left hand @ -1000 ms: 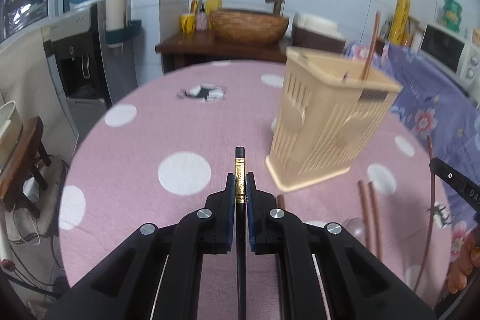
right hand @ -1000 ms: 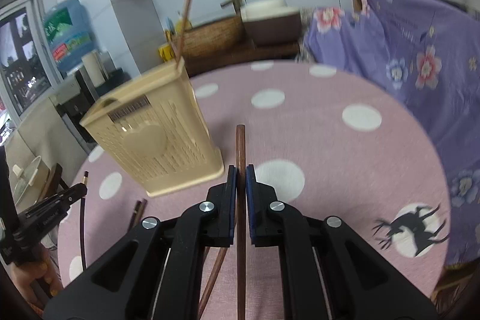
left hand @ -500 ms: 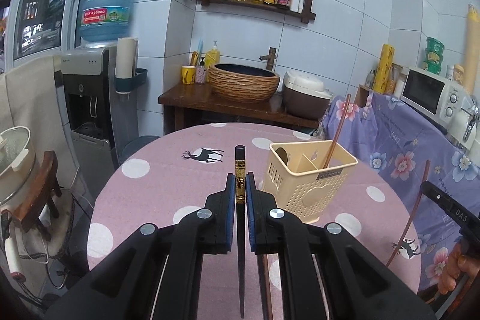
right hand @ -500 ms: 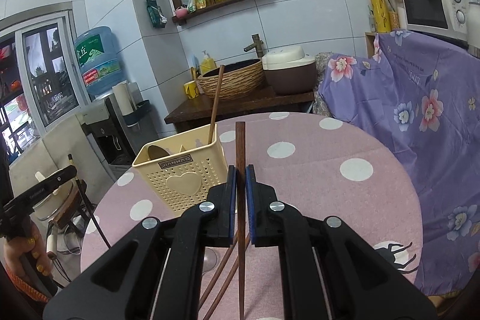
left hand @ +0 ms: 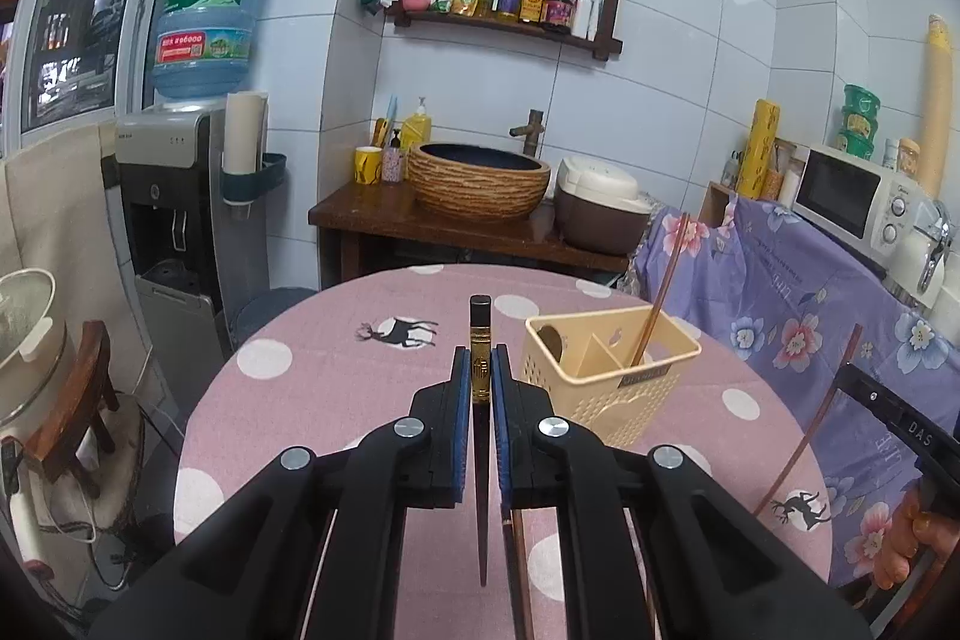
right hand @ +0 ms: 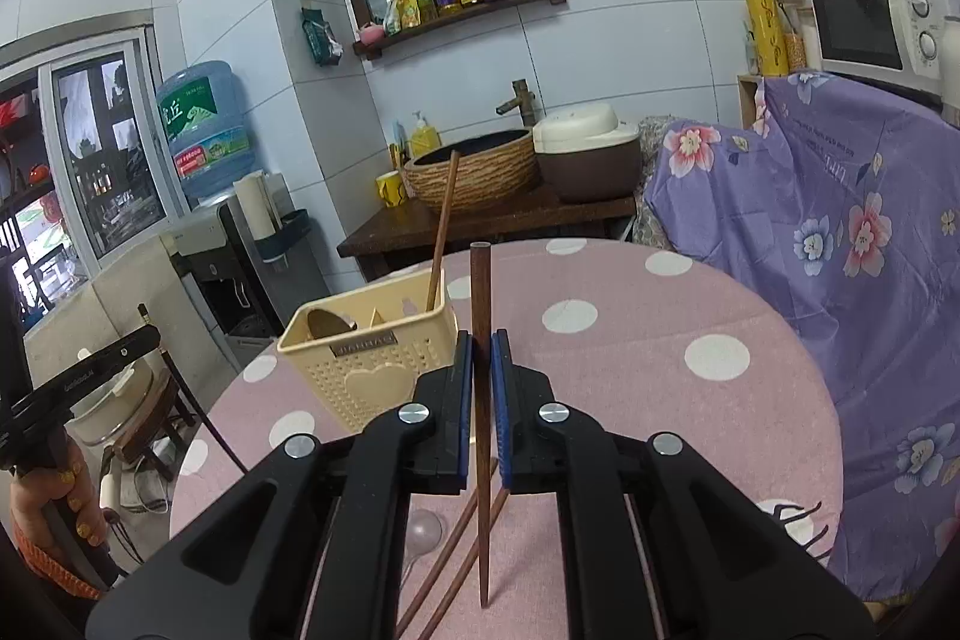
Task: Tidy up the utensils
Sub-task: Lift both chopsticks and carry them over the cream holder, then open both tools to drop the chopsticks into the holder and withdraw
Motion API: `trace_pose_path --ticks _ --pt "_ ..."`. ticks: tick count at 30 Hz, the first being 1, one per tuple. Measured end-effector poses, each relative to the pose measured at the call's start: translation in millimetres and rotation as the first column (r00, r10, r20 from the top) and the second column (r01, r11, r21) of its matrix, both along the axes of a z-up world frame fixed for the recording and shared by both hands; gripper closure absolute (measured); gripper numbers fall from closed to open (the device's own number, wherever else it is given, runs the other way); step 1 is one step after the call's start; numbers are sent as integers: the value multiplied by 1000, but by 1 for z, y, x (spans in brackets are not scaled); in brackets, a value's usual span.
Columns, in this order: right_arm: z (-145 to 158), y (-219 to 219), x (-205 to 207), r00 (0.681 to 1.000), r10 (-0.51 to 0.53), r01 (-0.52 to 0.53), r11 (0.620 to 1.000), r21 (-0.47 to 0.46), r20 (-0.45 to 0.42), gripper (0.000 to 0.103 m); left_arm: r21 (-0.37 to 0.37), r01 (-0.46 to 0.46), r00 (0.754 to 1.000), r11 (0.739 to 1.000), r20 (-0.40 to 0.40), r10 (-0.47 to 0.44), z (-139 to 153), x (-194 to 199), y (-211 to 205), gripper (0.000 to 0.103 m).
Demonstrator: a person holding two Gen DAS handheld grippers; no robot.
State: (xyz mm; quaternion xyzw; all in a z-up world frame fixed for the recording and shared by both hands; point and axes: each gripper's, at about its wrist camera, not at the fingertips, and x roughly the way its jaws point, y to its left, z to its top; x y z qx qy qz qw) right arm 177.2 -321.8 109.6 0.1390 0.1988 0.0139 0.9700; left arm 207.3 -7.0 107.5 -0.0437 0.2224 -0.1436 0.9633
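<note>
We hold one chopstick in each clenched gripper, left gripper point(left hand: 481, 388) and right gripper point(right hand: 481, 382); next, judging by the task, tip them into the caddy point(left hand: 612, 376) mid-table.

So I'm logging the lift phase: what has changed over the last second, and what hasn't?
Both grippers rose away from the table, each carrying its chopstick: the left gripper the dark gold-banded chopstick, the right gripper the brown chopstick. The utensil basket now sits lower and smaller in both views. Unchanged: both jaws clamped, one chopstick standing in the basket, loose chopsticks on the table.
</note>
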Motion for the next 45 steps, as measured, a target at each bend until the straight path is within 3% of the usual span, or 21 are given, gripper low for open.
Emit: trace_pose_path --ticks 5,13,18,21,31,37,41,42,44,45 --pt "39 6 10 998 18 -16 999 -42 56 96 18 13 998 1000 60 -14 34 5 -2 95" --pt "140 30 44 979 61 -35 990 -135 194 96 15 33 982 999 186 -35 124 21 -13 95" --pt "172 45 70 964 55 -20 991 -135 258 96 -26 66 978 998 201 -59 146 39 -36 95" --pt "161 52 87 970 46 -13 990 -137 238 96 -29 82 980 996 182 -76 134 51 -54 95" --pt "50 47 130 999 15 -12 996 -87 35 96 18 85 996 996 -6 -85 32 84 -81 95" --pt "28 36 138 1000 -7 7 999 -51 3 96 15 74 995 997 -74 -72 2 95 -79 95" --pt "25 34 138 1000 13 -13 999 -36 -7 96 -5 74 995 997 -66 -74 -3 94 -76 95" --pt "23 35 136 1000 5 -5 999 -41 -3 95 -17 89 993 996 -74 -90 -3 93 -75 93" --pt "22 35 131 1000 -11 11 998 -59 2 92 -24 110 990 994 -89 -111 -2 89 -74 77" --pt "22 35 127 1000 -12 12 998 -63 8 86 -21 106 991 994 -81 -107 -2 84 -72 56"
